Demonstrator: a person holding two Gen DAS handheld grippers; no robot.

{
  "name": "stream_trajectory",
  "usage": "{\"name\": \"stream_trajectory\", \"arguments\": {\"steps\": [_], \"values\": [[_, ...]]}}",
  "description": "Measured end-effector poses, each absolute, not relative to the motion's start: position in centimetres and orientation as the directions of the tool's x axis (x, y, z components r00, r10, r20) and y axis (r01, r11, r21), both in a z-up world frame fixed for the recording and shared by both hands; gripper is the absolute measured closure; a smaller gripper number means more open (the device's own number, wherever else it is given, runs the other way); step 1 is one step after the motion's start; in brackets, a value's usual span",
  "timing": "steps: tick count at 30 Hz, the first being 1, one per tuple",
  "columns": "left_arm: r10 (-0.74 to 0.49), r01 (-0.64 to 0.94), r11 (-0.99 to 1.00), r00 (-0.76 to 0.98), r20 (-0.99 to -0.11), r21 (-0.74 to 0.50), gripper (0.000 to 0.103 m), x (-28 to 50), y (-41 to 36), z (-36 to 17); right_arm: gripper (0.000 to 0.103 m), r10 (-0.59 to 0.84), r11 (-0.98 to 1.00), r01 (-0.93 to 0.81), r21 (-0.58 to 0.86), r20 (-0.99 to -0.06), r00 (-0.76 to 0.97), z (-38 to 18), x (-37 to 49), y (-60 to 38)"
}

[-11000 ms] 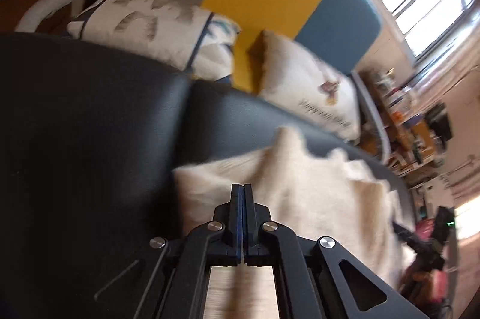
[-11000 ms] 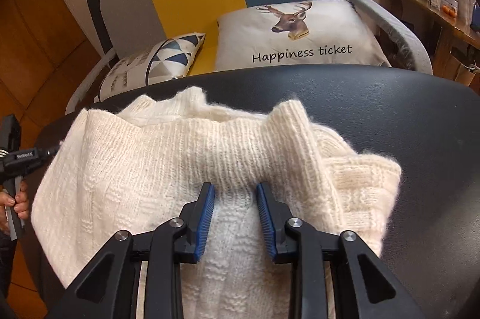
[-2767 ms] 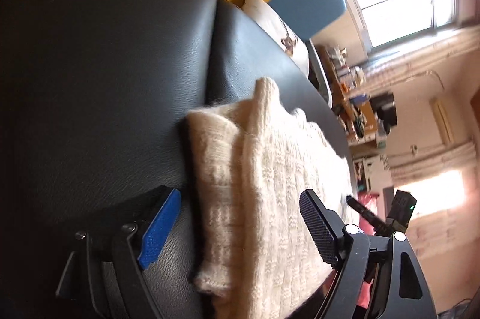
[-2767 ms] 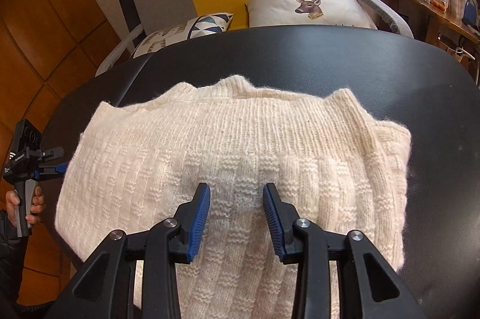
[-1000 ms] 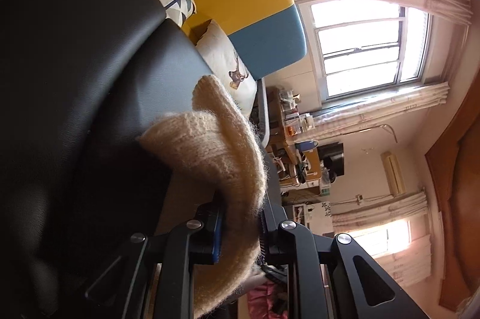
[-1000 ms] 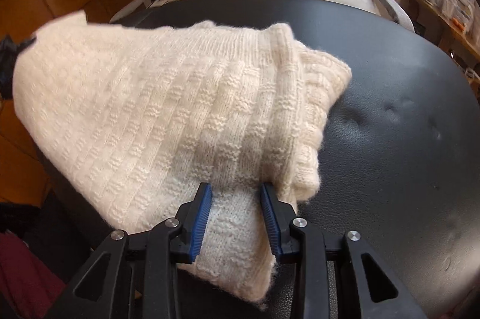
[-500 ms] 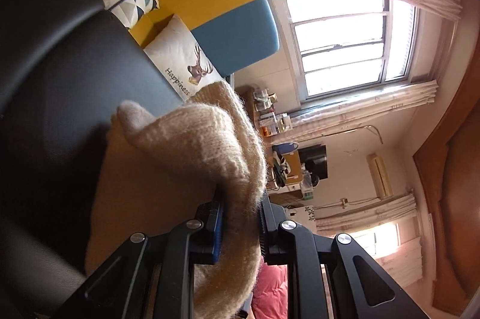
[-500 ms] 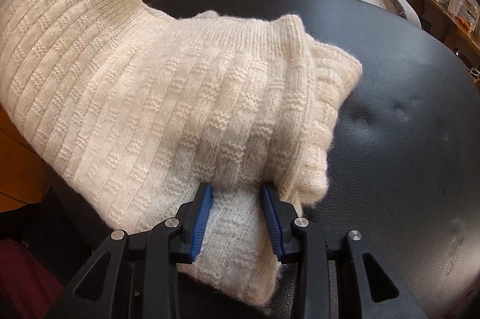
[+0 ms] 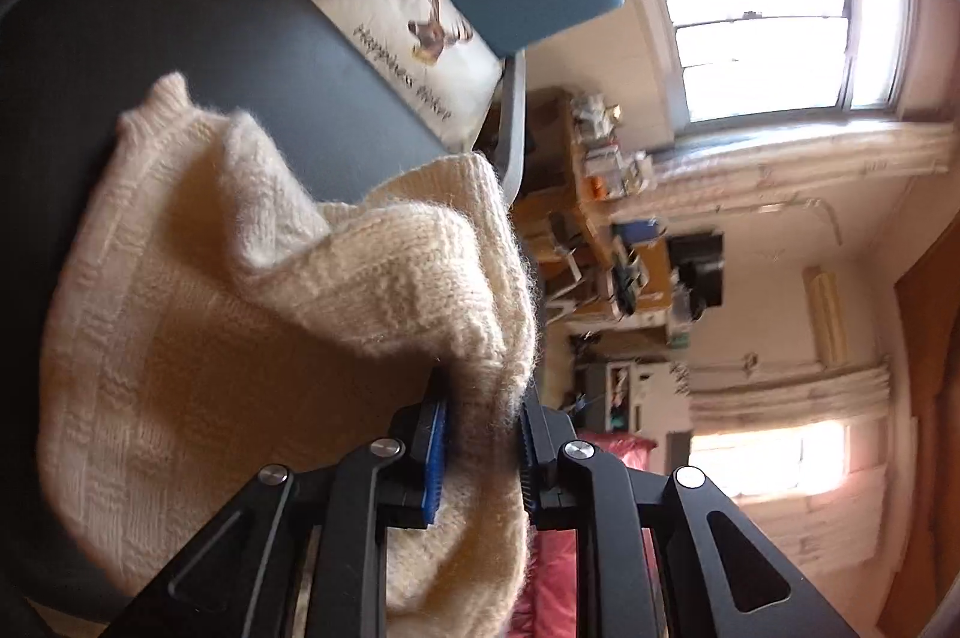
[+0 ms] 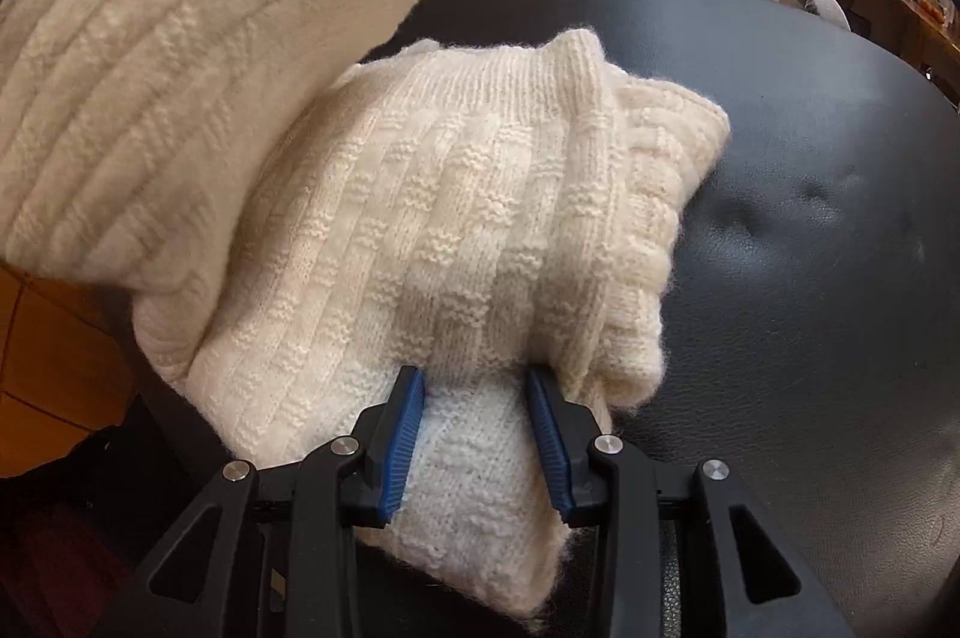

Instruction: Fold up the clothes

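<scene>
Your left hand-held gripper [image 9: 480, 449] pinches the cream sweater's [image 10: 456, 218] lifted edge above the black worktop [image 10: 810, 218]; your right hand-held gripper [image 10: 477, 434], jaws just widening, straddles its near fold.

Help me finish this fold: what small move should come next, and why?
Probably carry the left gripper across and lay its raised flap onto the cream sweater: it is clamped on the lifted edge, while the right gripper, jaws just easing open, straddles the near edge.
</scene>
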State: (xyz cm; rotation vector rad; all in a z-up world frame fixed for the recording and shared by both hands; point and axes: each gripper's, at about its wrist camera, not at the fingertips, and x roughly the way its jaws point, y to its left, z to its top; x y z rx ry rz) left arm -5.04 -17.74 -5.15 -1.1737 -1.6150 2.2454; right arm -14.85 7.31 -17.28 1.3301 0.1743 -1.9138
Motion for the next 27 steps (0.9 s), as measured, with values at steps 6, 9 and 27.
{"name": "stream_trajectory", "arguments": {"steps": [6, 9, 27], "values": [[0.516, 0.389, -0.478, -0.601, -0.61, -0.787, 0.083, -8.0, -14.2, -8.8, 0.065, -0.563, -0.679, 0.639, 0.362, -0.815, -0.137, -17.6, -15.2, 8.0], [0.546, 0.417, -0.481, -0.547, -0.635, -0.771, 0.081, -9.1, -12.5, -10.7, 0.065, -0.598, -0.669, 0.623, 0.406, -0.791, -0.127, -17.8, -15.5, 8.5], [0.545, 0.081, -0.668, -0.623, -0.561, -0.74, 0.051, -0.2, -18.1, -1.6, 0.067, -0.694, -0.593, 0.707, 0.385, -0.69, -0.206, -11.4, -13.0, 13.3]]}}
